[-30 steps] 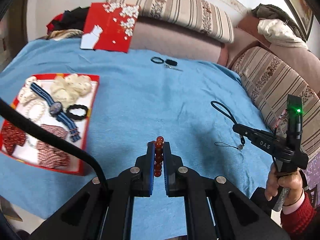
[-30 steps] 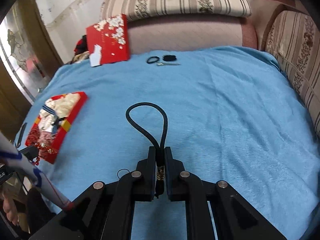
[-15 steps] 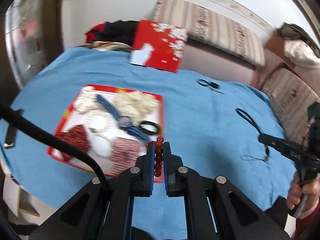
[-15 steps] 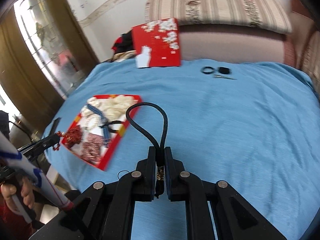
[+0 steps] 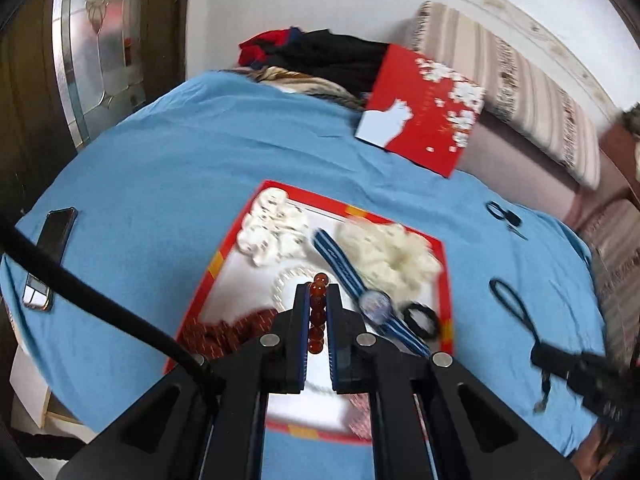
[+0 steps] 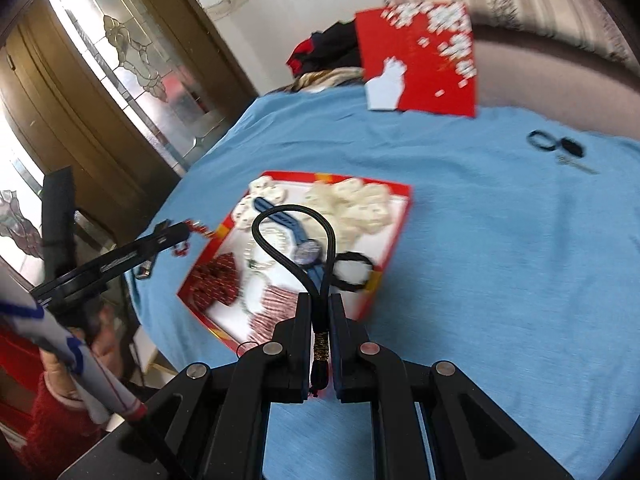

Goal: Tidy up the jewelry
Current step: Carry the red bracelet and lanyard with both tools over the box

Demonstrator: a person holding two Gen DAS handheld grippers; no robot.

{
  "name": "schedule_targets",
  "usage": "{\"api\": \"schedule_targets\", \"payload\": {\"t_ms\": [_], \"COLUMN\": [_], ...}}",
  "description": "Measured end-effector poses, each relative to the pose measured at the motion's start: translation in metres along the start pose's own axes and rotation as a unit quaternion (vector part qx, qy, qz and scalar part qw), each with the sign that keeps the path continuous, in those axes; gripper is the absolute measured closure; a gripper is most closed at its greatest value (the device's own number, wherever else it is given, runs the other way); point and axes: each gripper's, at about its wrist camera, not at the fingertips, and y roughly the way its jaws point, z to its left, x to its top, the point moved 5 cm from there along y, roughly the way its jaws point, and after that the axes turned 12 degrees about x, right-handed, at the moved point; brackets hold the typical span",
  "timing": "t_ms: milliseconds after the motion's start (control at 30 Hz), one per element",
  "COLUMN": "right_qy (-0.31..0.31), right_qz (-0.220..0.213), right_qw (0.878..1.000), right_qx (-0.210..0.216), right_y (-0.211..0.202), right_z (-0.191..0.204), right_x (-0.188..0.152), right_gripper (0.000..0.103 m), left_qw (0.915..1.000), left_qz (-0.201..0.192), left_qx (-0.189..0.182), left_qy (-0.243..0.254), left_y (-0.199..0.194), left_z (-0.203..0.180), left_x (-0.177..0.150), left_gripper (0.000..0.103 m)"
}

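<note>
A blue cloth covers the surface. On it near the middle lies a red tray. A phone lies at the left edge. Far right are small scissors. A red box lid stands propped at the far edge.

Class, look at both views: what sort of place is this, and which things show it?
Probably a home living room: striped sofa cushions behind a surface under a blue cloth, a glazed wooden door, and heaped clothes.
</note>
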Motion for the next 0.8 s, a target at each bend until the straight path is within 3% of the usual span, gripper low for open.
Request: {"api": "schedule_targets", "payload": {"t_ms": [300, 633, 800], "right_qy": [0.009, -0.015, -0.020], "right_qz": [0.014, 0.028, 0.052], "right_qw": [1.000, 0.999, 0.998], "right_qx": [0.022, -0.031, -0.040], "right_y": [0.074, 0.142, 0.178], "right_z": [0.015, 0.000, -0.013], "right_x": [0.033, 0.086, 0.097], "right_gripper": [0.094, 0.094, 0.094], "left_qw": [0.9985, 0.9980, 0.9978], "left_qz": [0.036, 0.056, 0.058], "left_qx": [-0.012, 0.006, 0.010], "left_qy": [-0.040, -0.028, -0.030], "left_y": [0.061, 0.092, 0.100], "left_z": [0.027, 0.033, 0.039], "left_x": [0.021, 0.001, 0.000], "left_gripper": [0.096, 0.096, 0.096]}}
